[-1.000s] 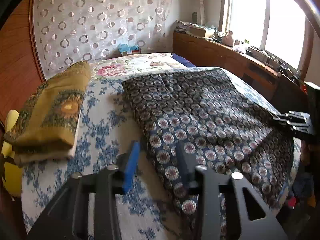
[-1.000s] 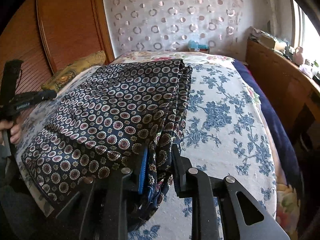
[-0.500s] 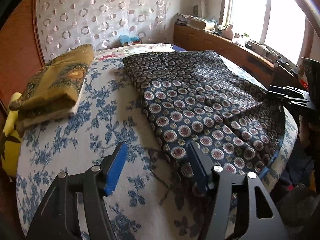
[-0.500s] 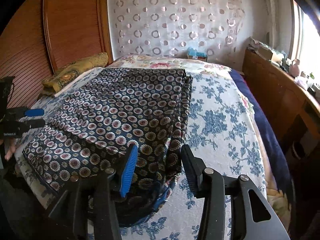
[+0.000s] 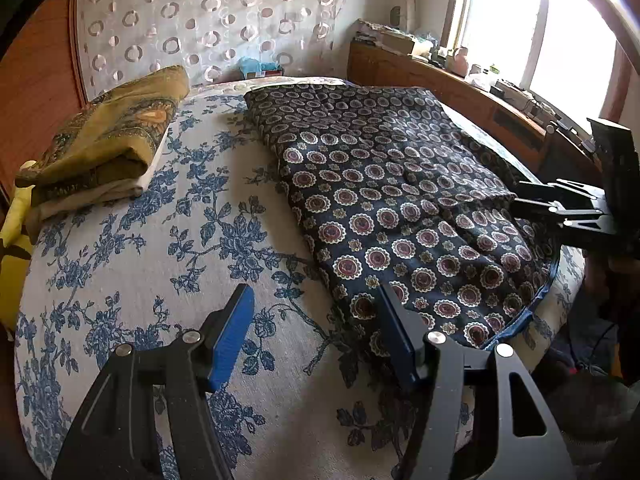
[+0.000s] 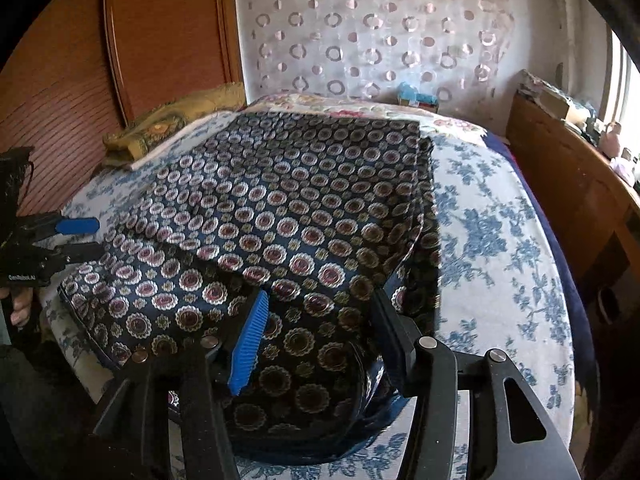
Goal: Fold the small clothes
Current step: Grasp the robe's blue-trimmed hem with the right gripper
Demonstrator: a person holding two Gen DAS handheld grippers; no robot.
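Observation:
A dark blue garment (image 5: 380, 200) with round flower medallions lies folded flat on the bed; it also fills the middle of the right wrist view (image 6: 288, 208). My left gripper (image 5: 316, 320) stands open over the bedspread at the garment's near left corner, and only its right finger overlaps the cloth edge. It also shows at the far left of the right wrist view (image 6: 80, 236). My right gripper (image 6: 318, 320) hovers over the garment's near right corner. Its jaws are opening, with cloth lying below them and no pad pressing on it. From the left wrist it shows at the right edge (image 5: 518, 200).
The bedspread (image 5: 160, 248) is white with blue flowers. A folded olive-gold cloth (image 5: 112, 140) lies at the bed's far left, next to a yellow thing (image 5: 12, 240). A cluttered wooden sideboard (image 5: 460, 80) runs under the window. A hand (image 6: 20, 304) holds the left gripper.
Both grippers let go of the garment's near edge, spread their jaws and drew back from it. The garment now lies flatter on the bed.

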